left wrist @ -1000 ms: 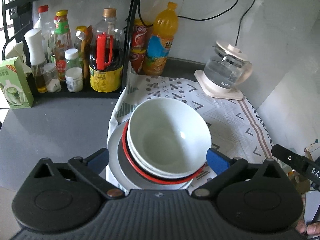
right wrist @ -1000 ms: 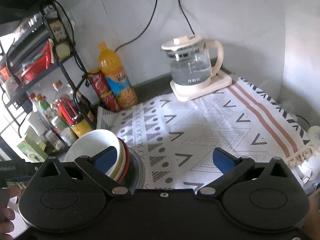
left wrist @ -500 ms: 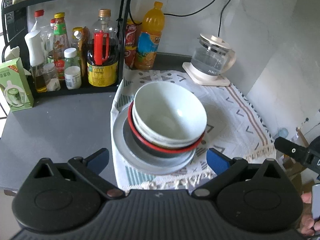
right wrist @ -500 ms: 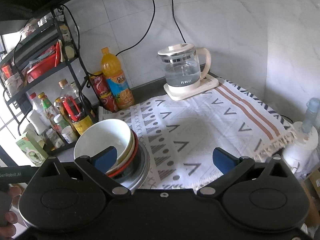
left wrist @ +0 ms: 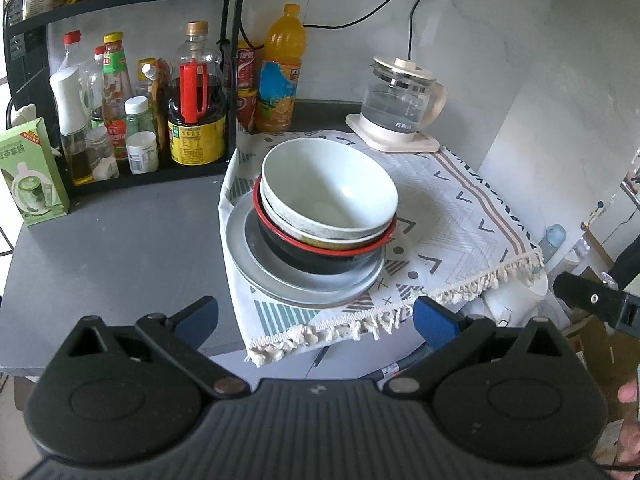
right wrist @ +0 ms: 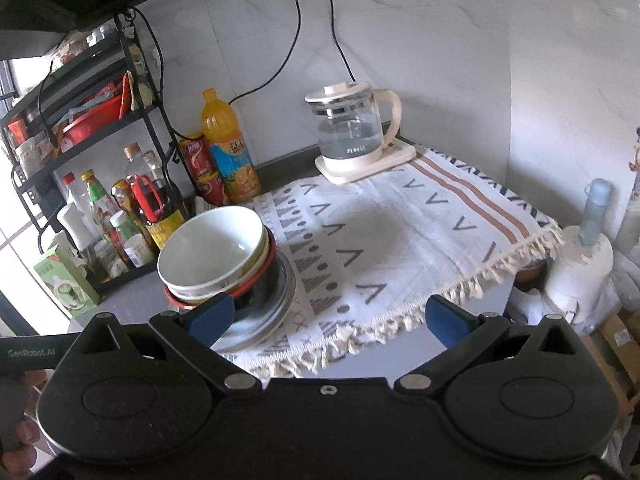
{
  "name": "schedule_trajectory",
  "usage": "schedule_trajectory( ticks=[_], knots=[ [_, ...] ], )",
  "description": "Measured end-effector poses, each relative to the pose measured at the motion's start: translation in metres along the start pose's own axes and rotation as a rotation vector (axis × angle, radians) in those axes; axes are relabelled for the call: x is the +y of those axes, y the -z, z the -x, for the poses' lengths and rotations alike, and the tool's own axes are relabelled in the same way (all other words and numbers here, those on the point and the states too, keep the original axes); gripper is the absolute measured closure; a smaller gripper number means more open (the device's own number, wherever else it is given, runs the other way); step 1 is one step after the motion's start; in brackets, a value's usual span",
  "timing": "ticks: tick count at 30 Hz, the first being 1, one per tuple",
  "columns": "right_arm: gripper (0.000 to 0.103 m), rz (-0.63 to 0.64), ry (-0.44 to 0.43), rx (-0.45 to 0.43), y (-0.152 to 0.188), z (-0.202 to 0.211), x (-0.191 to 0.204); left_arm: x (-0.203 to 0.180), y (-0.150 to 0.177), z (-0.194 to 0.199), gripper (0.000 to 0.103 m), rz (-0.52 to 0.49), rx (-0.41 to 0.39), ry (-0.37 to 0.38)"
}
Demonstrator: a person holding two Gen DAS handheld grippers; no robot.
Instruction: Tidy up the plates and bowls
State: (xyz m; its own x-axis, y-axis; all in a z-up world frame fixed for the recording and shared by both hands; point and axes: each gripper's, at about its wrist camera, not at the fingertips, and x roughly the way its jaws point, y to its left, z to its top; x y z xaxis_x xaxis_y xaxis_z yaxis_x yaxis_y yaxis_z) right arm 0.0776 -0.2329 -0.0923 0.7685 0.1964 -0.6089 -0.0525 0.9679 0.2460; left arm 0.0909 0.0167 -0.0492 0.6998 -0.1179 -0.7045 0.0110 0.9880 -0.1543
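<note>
A white bowl (left wrist: 332,188) sits on top of a nested stack, above a cream bowl (left wrist: 320,234) and a black bowl with a red rim (left wrist: 320,254). The stack rests on grey plates (left wrist: 276,280) on the patterned cloth (left wrist: 460,216). The stack also shows in the right wrist view (right wrist: 216,248). My left gripper (left wrist: 316,320) is open and empty, off the table's front edge, apart from the stack. My right gripper (right wrist: 328,316) is open and empty, off the front edge to the right of the stack.
A black rack (left wrist: 120,12) of bottles and jars stands at the back left, with a green carton (left wrist: 32,176) beside it. An orange soda bottle (left wrist: 282,68), red cans (left wrist: 245,80) and a glass kettle (left wrist: 400,100) stand at the back. A paper roll (right wrist: 580,268) stands right of the table.
Both grippers have pulled back and away from the stack, past the table's front edge. The stacked bowls and plates have not moved.
</note>
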Motion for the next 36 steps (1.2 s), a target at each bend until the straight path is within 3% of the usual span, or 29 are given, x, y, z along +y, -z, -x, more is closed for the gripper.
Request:
schedule_trajectory(
  ticks=[18, 36],
  knots=[
    [0.0, 0.034, 0.012, 0.039, 0.038, 0.042, 0.017, 0.005, 0.025, 0.028, 0.001, -0.049, 0.003, -0.023],
    [0.0, 0.054, -0.024, 0.021, 0.033, 0.048, 0.03, 0.009, 0.02, 0.042, 0.001, -0.04, -0.02, -0.04]
  ],
)
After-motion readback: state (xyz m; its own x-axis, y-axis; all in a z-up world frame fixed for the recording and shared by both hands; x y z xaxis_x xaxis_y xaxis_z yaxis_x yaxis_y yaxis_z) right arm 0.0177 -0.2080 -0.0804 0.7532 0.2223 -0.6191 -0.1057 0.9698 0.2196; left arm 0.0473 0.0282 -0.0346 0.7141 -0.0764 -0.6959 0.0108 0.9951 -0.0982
